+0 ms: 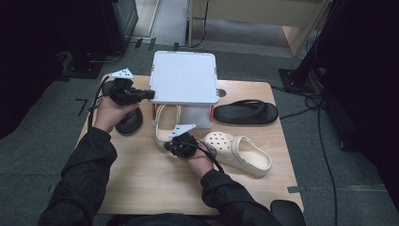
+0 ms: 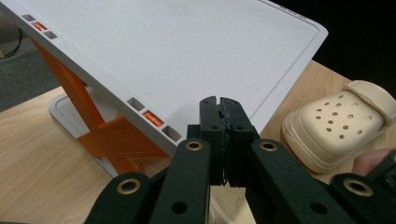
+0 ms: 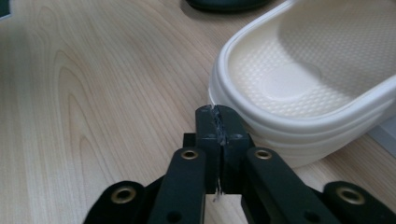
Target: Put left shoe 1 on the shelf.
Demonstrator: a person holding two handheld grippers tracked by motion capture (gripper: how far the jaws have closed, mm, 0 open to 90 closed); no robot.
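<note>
The left tool (image 1: 149, 94) is being held with its jaws pressed together at the edge of the white rack (image 1: 183, 75). The right tool (image 1: 167, 146), jaws also together and empty, is being kept just beside the cream shoe (image 1: 164, 123) lying on the surface (image 1: 141, 179) under the rack.

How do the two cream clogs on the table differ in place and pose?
The first clog lies in the open at the right of the right gripper, while the second clog lies partly under the white rack. The first clog points its holed toe to the left and away; the second clog lies lengthwise toward the rack. Both are cream and rest sole down on the table.
</note>
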